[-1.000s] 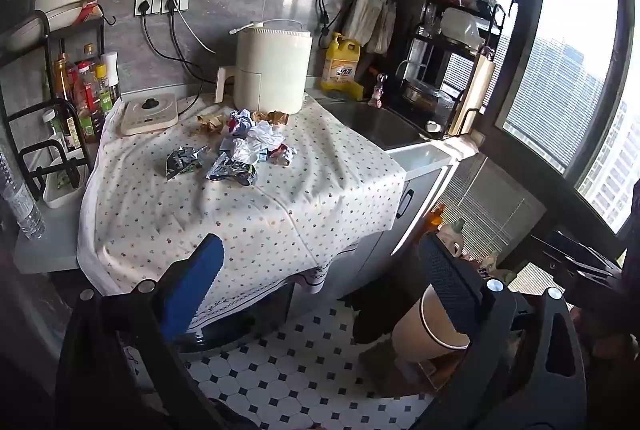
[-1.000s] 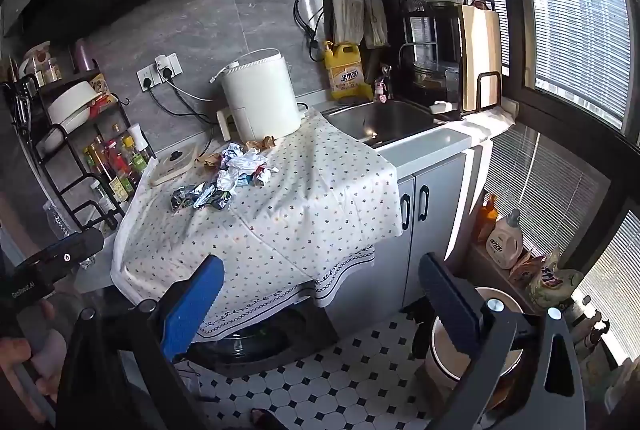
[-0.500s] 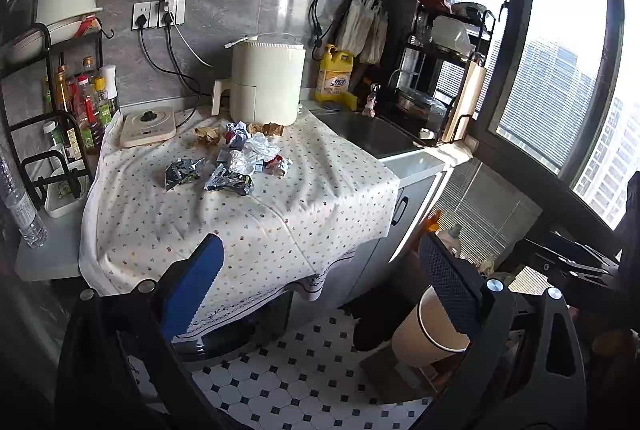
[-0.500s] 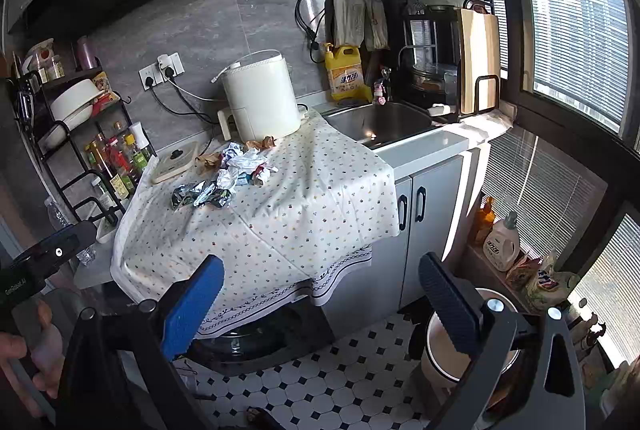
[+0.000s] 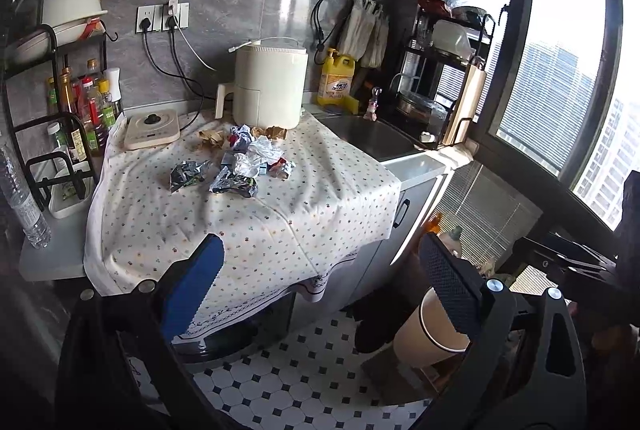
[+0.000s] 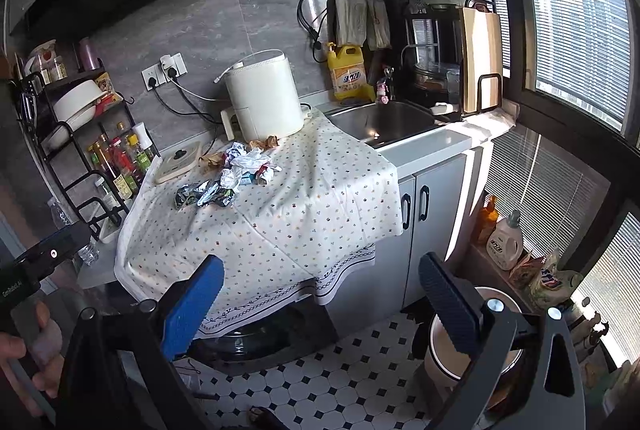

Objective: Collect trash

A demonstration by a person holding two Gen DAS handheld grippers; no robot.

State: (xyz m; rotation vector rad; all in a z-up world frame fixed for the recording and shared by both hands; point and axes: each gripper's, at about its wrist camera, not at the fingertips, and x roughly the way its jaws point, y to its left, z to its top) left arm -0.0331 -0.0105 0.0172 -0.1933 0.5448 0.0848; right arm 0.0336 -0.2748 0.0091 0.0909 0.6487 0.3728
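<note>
A heap of crumpled wrappers and foil, the trash point(image 5: 244, 160) point(image 6: 228, 174), lies on the dotted tablecloth point(image 5: 240, 214) point(image 6: 280, 202) in front of a cream appliance. A beige bin point(image 5: 424, 334) point(image 6: 472, 350) stands on the tiled floor at the lower right. My left gripper point(image 5: 320, 282) is open and empty, held back from the counter's front edge. Likewise open and empty, my right gripper point(image 6: 320, 290) hovers above the floor, well short of the trash. At the left edge of the right wrist view, a hand point(image 6: 24, 362) holds the other tool.
A cream appliance point(image 5: 270, 88), an induction plate point(image 5: 151, 129), a bottle rack point(image 5: 76, 110), a water bottle point(image 5: 24, 202), a yellow detergent jug point(image 5: 335, 76) and a sink point(image 6: 384, 120) line the counter. A dish rack point(image 6: 448, 42) stands by the window. Bottles point(image 6: 504, 238) sit on the floor.
Both views have pulled back and risen slightly from the counter, so the trash looks a little farther off. Both grippers stay open.
</note>
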